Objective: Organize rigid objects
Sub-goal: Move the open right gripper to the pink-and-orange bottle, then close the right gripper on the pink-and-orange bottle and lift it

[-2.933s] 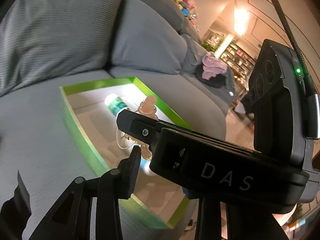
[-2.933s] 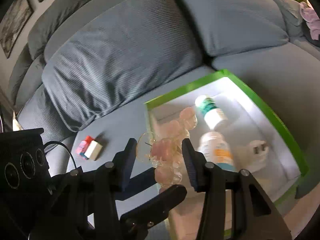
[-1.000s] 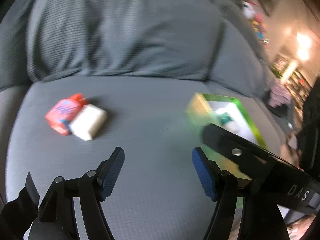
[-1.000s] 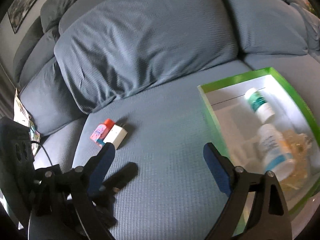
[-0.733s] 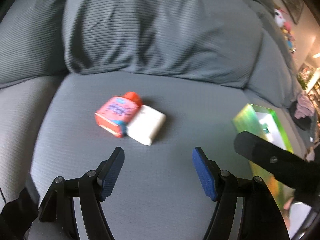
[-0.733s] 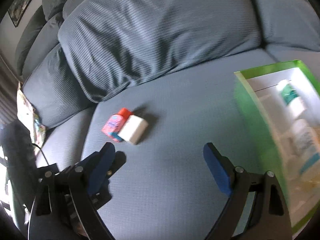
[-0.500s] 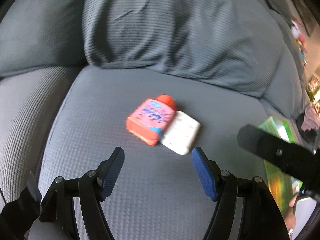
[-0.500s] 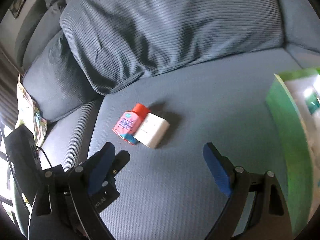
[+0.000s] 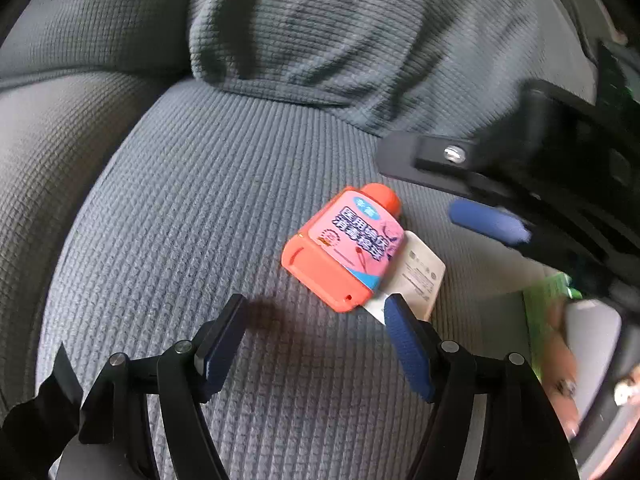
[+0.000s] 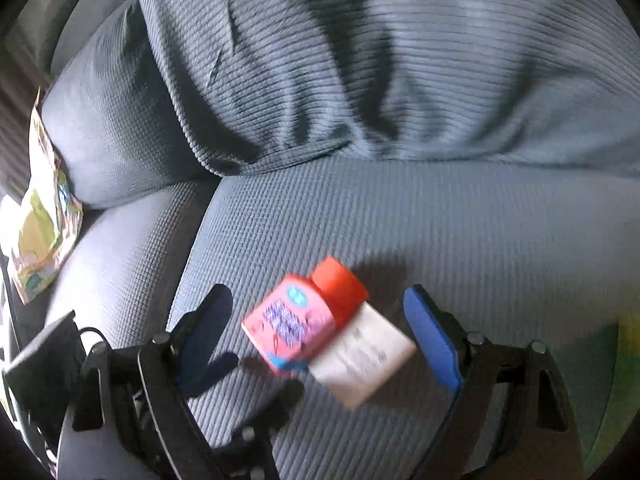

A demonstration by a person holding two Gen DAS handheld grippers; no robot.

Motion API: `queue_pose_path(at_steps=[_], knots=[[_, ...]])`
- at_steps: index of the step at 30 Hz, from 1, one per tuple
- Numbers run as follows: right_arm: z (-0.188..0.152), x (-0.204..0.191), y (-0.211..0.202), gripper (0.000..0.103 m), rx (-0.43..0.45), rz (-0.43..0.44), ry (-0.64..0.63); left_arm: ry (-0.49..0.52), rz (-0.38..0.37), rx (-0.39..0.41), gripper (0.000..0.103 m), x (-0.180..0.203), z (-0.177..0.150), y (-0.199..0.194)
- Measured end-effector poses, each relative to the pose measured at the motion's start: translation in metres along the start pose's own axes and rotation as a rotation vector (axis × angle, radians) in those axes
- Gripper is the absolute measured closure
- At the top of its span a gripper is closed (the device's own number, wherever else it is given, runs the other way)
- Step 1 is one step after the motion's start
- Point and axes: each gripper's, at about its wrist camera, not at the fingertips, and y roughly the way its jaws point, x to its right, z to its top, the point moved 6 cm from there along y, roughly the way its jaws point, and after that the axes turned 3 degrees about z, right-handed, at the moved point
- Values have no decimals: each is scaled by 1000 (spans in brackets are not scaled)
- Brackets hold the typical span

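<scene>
Lying flat on the grey sofa seat (image 9: 168, 208), the orange-pink bottle (image 9: 347, 245) has its round cap pointing toward the far back cushion (image 9: 360, 40), and a white box (image 9: 416, 276) touches its right side. My left gripper (image 9: 316, 344) has its blue pads spread apart just short of the pair; the right pad covers the near corner of the white box, and nothing is pinched between them. My right gripper (image 10: 320, 336) straddles both items in its own view, its jaws closing yet not pressing on either one. That view is smeared, so the bottle (image 10: 298, 324) label and the print on the box (image 10: 362, 358) cannot be read. At the right edge of the left view, a green tray (image 9: 540, 304) is mostly hidden behind the right gripper's black frame.
</scene>
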Motion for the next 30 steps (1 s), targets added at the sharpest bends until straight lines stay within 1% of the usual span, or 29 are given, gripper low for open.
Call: queue_pose_path(at_steps=[3, 6, 11, 12, 13, 15, 16, 18, 19, 22, 26, 30], knots=[[10, -6, 19, 15, -43, 15, -77, -19, -33, 35, 32, -4, 4, -4], [13, -8, 35, 15, -98, 9, -123, -36, -58, 29, 32, -7, 5, 0], [11, -5, 59, 17, -173, 30, -123, -35, -83, 41, 32, -7, 3, -3], [9, -5, 63, 20, -188, 33, -122, -39, -88, 45, 34, -7, 3, -3], [5, -6, 67, 20, -209, 42, -123, -46, -96, 51, 37, -7, 3, -3], [1, -9, 70, 20, -200, 28, -163, -59, -131, 43, 45, -7, 1, -3], [-1, -11, 70, 21, -194, 22, -185, -60, -142, 41, 47, -6, 1, -3], [-2, -12, 69, 23, -188, 22, -192, -47, -167, 41, 60, -2, -1, -5], [-2, -13, 69, 26, -187, 25, -189, -38, -161, 41, 60, -1, -2, -6], [-3, -14, 66, 29, -176, 25, -185, -13, -128, 47, 60, 3, -5, -8], [-4, -15, 62, 31, -142, 32, -180, -6, -116, 43, 62, 5, -7, -14], [-5, -17, 52, 32, -116, 45, -179, 25, -75, 71, 62, 10, -8, -26]])
